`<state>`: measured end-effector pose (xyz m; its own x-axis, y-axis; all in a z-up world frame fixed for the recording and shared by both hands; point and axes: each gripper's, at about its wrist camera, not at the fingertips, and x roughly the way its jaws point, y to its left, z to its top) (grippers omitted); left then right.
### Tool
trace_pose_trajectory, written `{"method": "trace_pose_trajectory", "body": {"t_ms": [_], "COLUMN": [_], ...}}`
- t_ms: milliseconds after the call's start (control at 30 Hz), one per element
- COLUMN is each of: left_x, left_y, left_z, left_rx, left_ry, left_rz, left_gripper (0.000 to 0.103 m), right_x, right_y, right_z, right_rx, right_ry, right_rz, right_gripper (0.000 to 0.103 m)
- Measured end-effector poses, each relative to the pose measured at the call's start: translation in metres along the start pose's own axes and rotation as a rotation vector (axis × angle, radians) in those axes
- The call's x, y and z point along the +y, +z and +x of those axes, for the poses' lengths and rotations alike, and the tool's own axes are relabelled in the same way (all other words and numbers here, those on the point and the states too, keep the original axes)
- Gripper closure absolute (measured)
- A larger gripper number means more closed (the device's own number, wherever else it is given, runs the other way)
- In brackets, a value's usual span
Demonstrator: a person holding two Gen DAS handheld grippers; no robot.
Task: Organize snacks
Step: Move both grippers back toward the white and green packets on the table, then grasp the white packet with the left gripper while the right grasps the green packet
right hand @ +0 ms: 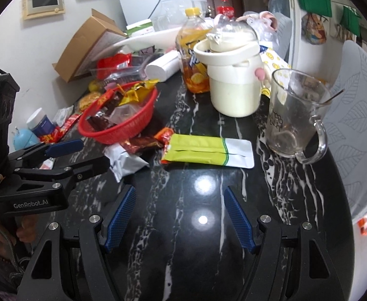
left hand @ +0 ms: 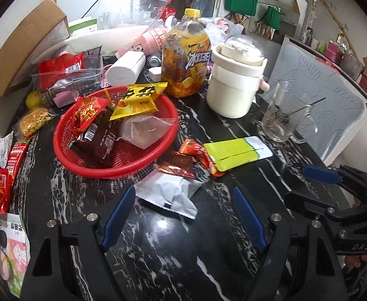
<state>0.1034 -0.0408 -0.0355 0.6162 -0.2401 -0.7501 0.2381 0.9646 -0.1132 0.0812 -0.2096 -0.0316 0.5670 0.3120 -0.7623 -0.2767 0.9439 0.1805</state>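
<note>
My left gripper [left hand: 183,215], jaws apart and empty, is nearest the crumpled white foil packet [left hand: 169,195], just beyond its fingertips before the red plastic basket [left hand: 103,163].

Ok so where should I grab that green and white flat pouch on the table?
Take the green and white pouch by its white end, coming from the glass mug's side: it lies flat, and snack wrappers crowd its green end.

My left gripper [left hand: 184,195] hangs with jaws apart over the black marble table [left hand: 158,250], a white packet [left hand: 168,193] just beyond its tips. Behind lie a red basket [left hand: 65,155] of snacks, a dark red wrapper [left hand: 177,166] and a lime-green pouch [left hand: 236,154].
</note>
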Motion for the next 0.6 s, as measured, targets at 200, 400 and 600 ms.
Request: {"method": "trace_pose_trajectory", "body": {"t_ms": [200,400,600], "left_x": [0.006,0.010,0.015], "left_y": [0.003,0.005,0.007], "left_z": [0.018,0.030,0.040], "left_rx": [0.010,0.021,0.040], "left_ry": [0.027,0.032,0.026], "left_rz": [-0.012,-0.034,-0.068], "left_gripper": [0.023,0.023,0.023], "right_x": [-0.010,-0.020,-0.027], "right_y": [0.004,0.008,0.021], "right_z": [0.021,0.048,0.064], "right_rx": [0.034,0.076,0.095], "right_ry": [-0.005,-0.037,-0.018], "right_rz": [0.000,-0.030,-0.054], "right_gripper": [0.030,0.030,0.030]}}
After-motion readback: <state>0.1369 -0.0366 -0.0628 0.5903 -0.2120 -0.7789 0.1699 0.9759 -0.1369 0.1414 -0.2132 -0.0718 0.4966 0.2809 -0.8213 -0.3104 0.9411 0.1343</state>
